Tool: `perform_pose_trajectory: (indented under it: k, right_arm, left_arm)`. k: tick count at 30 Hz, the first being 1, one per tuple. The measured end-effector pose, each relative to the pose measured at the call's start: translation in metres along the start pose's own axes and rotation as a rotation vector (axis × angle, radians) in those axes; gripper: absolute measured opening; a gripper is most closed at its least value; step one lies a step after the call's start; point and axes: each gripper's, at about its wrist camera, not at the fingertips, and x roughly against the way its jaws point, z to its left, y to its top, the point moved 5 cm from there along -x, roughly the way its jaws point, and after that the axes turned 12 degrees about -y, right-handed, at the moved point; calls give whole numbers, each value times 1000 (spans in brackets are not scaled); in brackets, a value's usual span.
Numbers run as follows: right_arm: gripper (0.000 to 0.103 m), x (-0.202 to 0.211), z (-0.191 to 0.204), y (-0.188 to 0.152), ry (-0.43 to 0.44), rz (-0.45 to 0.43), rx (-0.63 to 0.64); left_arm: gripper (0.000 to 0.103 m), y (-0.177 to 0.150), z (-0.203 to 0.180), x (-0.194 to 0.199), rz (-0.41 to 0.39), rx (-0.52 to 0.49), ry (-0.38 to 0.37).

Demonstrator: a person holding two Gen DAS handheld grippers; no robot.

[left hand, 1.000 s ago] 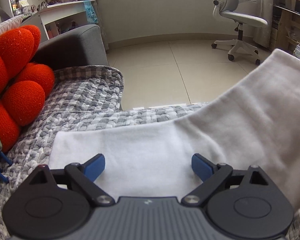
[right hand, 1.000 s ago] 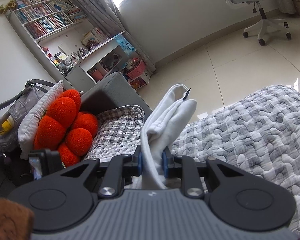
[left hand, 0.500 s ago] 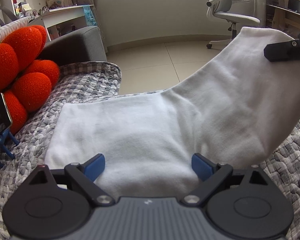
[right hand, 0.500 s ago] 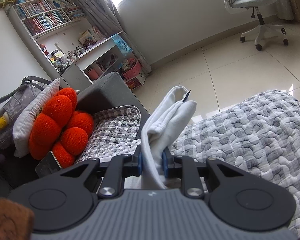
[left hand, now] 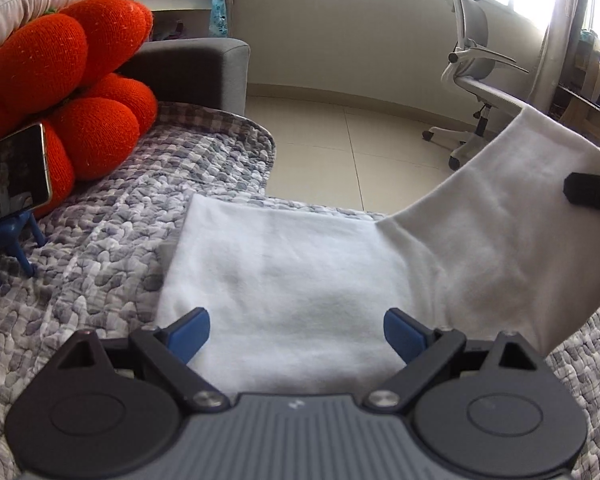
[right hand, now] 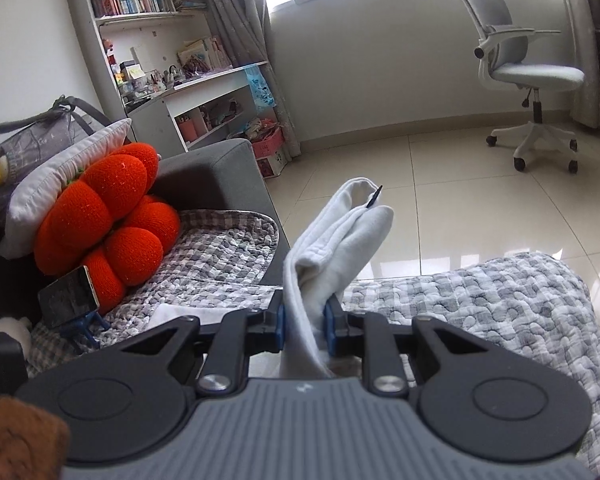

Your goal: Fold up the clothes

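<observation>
Two tools work one white garment (left hand: 300, 272) on a grey quilted cover (left hand: 100, 248) spread over a sofa, beside an orange cushion (left hand: 80, 92) and a phone on a small blue stand (left hand: 12, 176). Most of the garment lies flat on the cover, directly ahead of the left tool (left hand: 296, 330), whose blue fingers stand wide apart over its near edge with nothing between them. From that flat part the cloth runs to the right and rises off the cover as a broad flap, its long axis going left to right across the left wrist view. At the raised end the right tool (right hand: 303, 326) has its fingers clamped on a bunched fold of the cloth, which stands up past the fingertips. My judgement is that the coming move turns on this: the free end is up on the right, the flat part is to the left, so the flap would travel leftward over it, and the right tool alone carries it. Whether the flat part is already doubled cannot be made out, and its near edge is hidden under the left tool's body. What kind of garment it is I cannot tell
</observation>
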Motion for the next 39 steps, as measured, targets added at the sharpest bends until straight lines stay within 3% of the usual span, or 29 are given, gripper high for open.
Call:
perform_pose_trajectory:
  k: [3, 7, 12, 17, 27, 30, 39]
  right_arm:
    - [23, -1, 10, 0, 0, -9, 14]
    - [23, -3, 18, 1, -4, -18, 25]
    - [23, -4, 23, 3, -17, -19, 33]
    - [23, -1, 35, 3, -29, -33, 80]
    - [23, -4, 84, -6, -71, -80, 248]
    - [23, -10, 109, -14, -67, -83, 301]
    - [22, -52, 181, -64, -106, -22, 472]
  left_arm:
    - [94, -8, -19, -3, 25, -64, -34]
    - [95, -25, -45, -19, 113, -266, 35]
    - [96, -24, -39, -17, 120, -257, 15]
    - [96, -4, 5, 8, 55, -29, -64]
    - [94, 14, 120, 59, -192, 519, -150]
    - [94, 15, 134, 65, -226, 601, -187]
    - [94, 9, 151, 66, -213, 667, -194]
